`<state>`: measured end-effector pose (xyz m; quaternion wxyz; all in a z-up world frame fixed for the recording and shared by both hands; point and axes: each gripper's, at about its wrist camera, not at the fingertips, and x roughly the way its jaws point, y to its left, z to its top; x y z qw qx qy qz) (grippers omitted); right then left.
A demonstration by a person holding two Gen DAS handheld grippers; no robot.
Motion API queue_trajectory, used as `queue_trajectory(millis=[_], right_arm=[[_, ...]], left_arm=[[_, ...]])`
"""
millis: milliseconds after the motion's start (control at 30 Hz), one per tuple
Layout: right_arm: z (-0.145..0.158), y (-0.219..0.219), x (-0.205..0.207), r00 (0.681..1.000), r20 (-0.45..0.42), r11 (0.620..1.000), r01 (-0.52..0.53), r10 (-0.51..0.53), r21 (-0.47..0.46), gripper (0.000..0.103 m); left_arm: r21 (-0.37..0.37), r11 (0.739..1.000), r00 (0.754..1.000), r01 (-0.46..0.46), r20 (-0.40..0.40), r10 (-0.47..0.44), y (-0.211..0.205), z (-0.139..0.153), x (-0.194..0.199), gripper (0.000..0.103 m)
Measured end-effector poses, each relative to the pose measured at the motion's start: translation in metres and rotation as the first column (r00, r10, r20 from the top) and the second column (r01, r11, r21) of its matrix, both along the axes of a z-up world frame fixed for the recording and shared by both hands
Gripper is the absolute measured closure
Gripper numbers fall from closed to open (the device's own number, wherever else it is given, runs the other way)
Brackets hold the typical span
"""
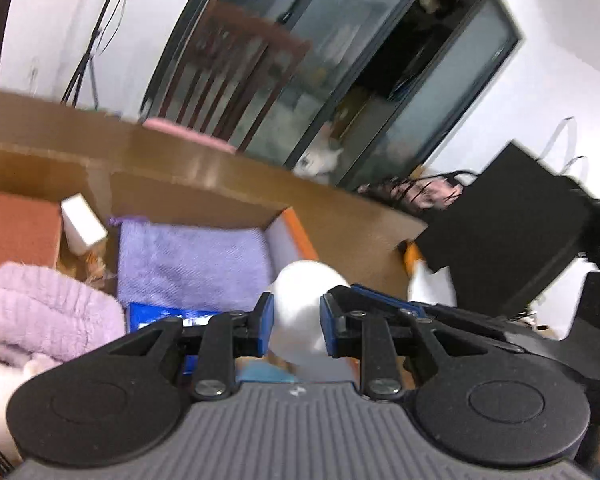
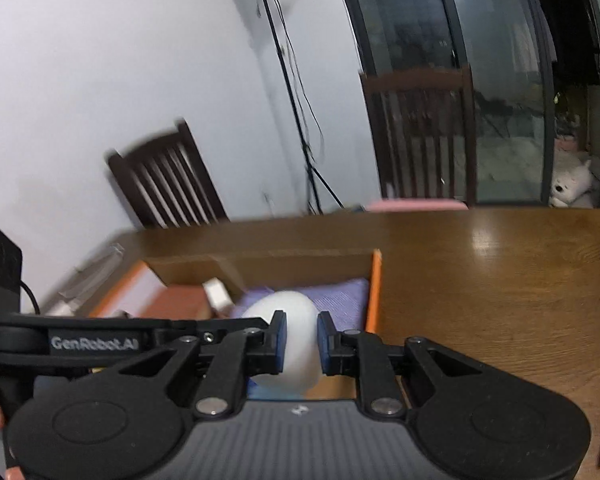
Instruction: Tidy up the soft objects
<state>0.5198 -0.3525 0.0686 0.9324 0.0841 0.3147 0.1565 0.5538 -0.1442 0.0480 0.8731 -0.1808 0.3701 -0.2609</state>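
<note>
Both grippers pinch one white soft egg-shaped object, seen in the left wrist view (image 1: 300,312) and in the right wrist view (image 2: 288,340), held above an open cardboard box (image 1: 204,196) (image 2: 374,288). My left gripper (image 1: 296,322) is shut on it. My right gripper (image 2: 302,342) is shut on it too. Inside the box lie a folded purple towel (image 1: 188,264) (image 2: 340,300), a pink fluffy plush (image 1: 48,312), a blue packet (image 1: 160,316) and a small white block (image 1: 82,224).
The box sits on a brown wooden table (image 2: 500,300). A black bag (image 1: 508,232) stands at the right. Dark wooden chairs (image 2: 168,184) (image 2: 424,136) with a pink cushion (image 1: 188,136) stand behind. A white teddy (image 2: 572,188) sits behind glass doors.
</note>
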Motion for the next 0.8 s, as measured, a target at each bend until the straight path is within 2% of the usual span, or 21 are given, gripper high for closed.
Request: queue_trajectory(millis=[100, 167, 267, 367, 467, 567, 700, 800], right_arm=[[-0.014, 0.013, 0.017, 0.999, -0.040, 0.997, -0.015, 0.011, -0.078, 0.086], [-0.021, 0.019, 0.020, 0.999, -0.048, 0.991, -0.027, 0.021, -0.135, 0.085], [-0.026, 0.024, 0.016, 0.999, -0.039, 0.985, -0.028, 0.022, -0.170, 0.083], [-0.021, 0.024, 0.013, 0.999, -0.028, 0.985, -0.025, 0.020, -0.173, 0.083], [-0.009, 0.020, 0.008, 1.000, 0.004, 0.987, 0.000, 0.001, -0.163, 0.085], [0.010, 0.020, -0.006, 0.999, 0.034, 0.985, 0.000, 0.006, -0.174, 0.085], [0.040, 0.024, -0.033, 0.996, 0.082, 0.979, -0.006, 0.023, -0.202, 0.085], [0.063, 0.024, -0.055, 0.993, 0.115, 0.978, 0.001, 0.023, -0.208, 0.085]], left_arm=[[0.024, 1.000, 0.999, -0.007, -0.044, 0.008, 0.003, -0.018, 0.013, 0.076], [0.053, 0.998, 0.998, -0.022, -0.054, 0.025, 0.009, -0.027, 0.017, 0.065], [0.085, 0.996, 0.999, -0.018, -0.039, 0.021, 0.015, -0.028, 0.015, 0.064], [0.091, 0.996, 1.000, -0.025, -0.002, 0.025, 0.027, -0.015, 0.006, 0.061], [0.159, 0.986, 0.997, -0.058, 0.053, 0.051, 0.036, 0.004, -0.009, 0.060], [0.219, 0.972, 0.994, -0.084, 0.093, 0.065, 0.051, 0.024, -0.027, 0.060], [0.262, 0.958, 0.983, -0.114, 0.167, 0.071, 0.073, 0.056, -0.058, 0.055], [0.298, 0.943, 0.967, -0.147, 0.244, 0.074, 0.088, 0.082, -0.090, 0.051]])
